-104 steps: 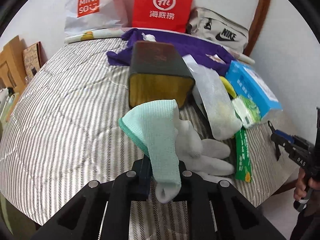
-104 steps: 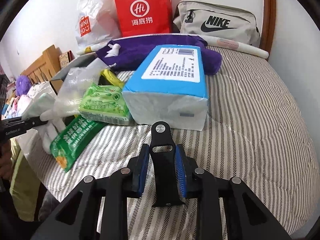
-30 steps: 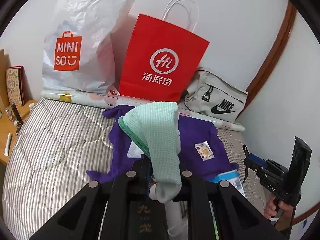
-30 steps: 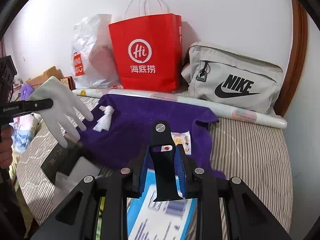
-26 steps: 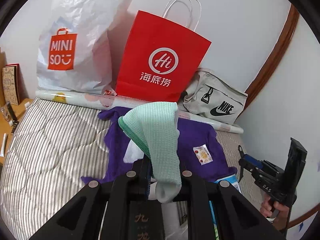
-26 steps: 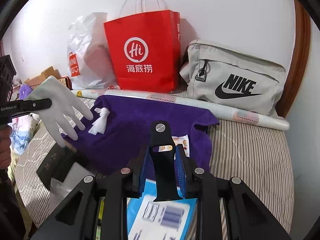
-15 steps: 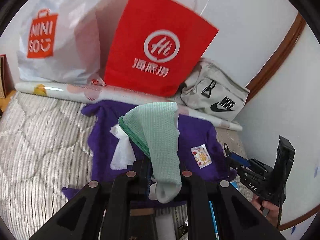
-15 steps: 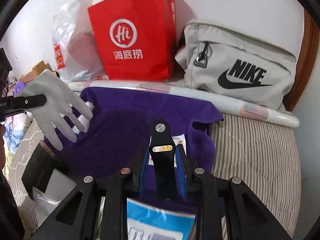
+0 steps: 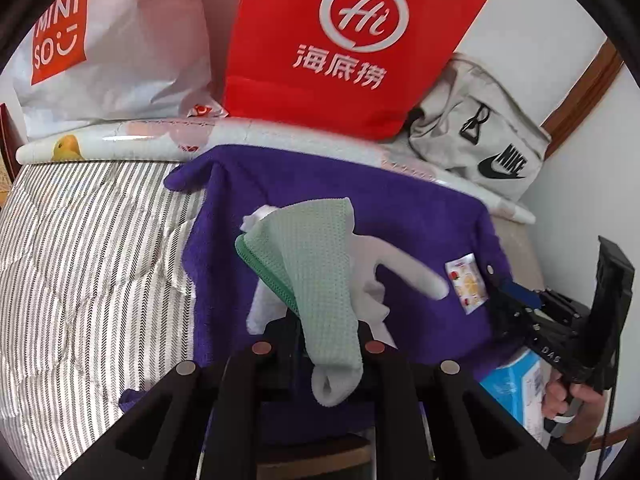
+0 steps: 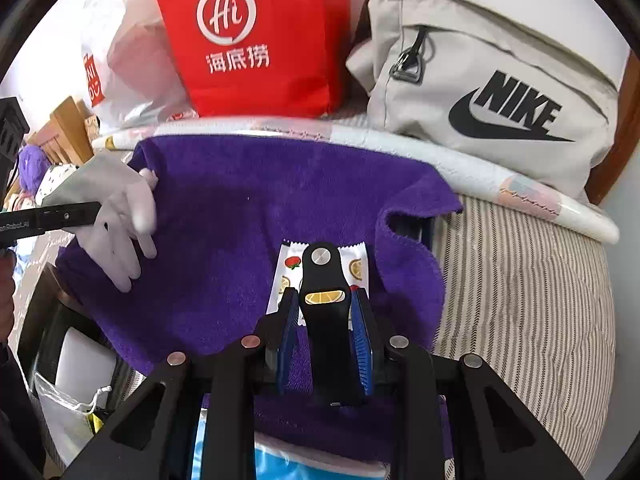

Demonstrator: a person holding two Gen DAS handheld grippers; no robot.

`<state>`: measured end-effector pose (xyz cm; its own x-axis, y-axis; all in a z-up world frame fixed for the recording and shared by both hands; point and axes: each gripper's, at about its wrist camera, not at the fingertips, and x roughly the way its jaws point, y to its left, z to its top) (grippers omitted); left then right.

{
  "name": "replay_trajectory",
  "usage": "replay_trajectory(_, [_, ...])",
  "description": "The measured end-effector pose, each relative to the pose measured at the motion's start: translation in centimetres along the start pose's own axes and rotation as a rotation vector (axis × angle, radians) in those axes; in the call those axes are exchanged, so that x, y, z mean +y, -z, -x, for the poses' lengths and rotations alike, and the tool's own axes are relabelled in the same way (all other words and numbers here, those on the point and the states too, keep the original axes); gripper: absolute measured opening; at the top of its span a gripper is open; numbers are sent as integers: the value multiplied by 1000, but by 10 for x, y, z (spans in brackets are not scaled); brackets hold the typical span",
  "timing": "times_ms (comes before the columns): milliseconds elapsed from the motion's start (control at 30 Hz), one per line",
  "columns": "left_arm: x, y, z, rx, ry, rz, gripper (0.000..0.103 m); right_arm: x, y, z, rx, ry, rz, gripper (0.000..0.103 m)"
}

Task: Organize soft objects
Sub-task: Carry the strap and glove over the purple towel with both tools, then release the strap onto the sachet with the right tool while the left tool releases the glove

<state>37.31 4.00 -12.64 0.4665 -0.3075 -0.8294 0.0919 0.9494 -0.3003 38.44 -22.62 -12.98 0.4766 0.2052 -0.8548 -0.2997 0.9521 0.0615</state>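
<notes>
My left gripper (image 9: pixel 320 332) is shut on a white glove (image 9: pixel 400 268) with a mint-green cuff (image 9: pixel 316 280). The glove hangs over a purple towel (image 9: pixel 400 216) spread on the bed. In the right wrist view the glove (image 10: pixel 120 224) has its fingers low over the towel (image 10: pixel 240 220), and contact cannot be told. My right gripper (image 10: pixel 324 320) is shut, its blue pads (image 10: pixel 362 344) pressing a black slotted piece (image 10: pixel 322 280). It hovers over a fruit-print sachet (image 10: pixel 286 268) lying on the towel. A crumpled white tissue (image 9: pixel 258 216) peeks from behind the glove.
A red paper bag (image 9: pixel 352 40), a white Miniso bag (image 9: pixel 120 40) and a grey Nike bag (image 10: pixel 500 92) stand against the wall behind a rolled sheet (image 9: pixel 120 140). The striped bedcover (image 9: pixel 80 260) lies on the left. A blue tissue pack (image 9: pixel 516 380) sits near the towel's front edge.
Both grippers have moved forward and down towards the purple towel, so the bags loom larger. The glove now hangs over the towel. The right gripper now hovers over the sachet.
</notes>
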Motion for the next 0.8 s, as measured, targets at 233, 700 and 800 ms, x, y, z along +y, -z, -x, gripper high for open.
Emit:
replay_trajectory(233, [0, -1, -5, 14, -22, -31, 17, 1, -3, -11, 53, 16, 29, 27])
replay_trajectory(700, [0, 6, 20, 2, -94, -76, 59, 7, -1, -4, 67, 10, 78, 50])
replay_trajectory(800, [3, 9, 31, -5, -116, -71, 59, 7, 0, 12, 32, 19, 69, 50])
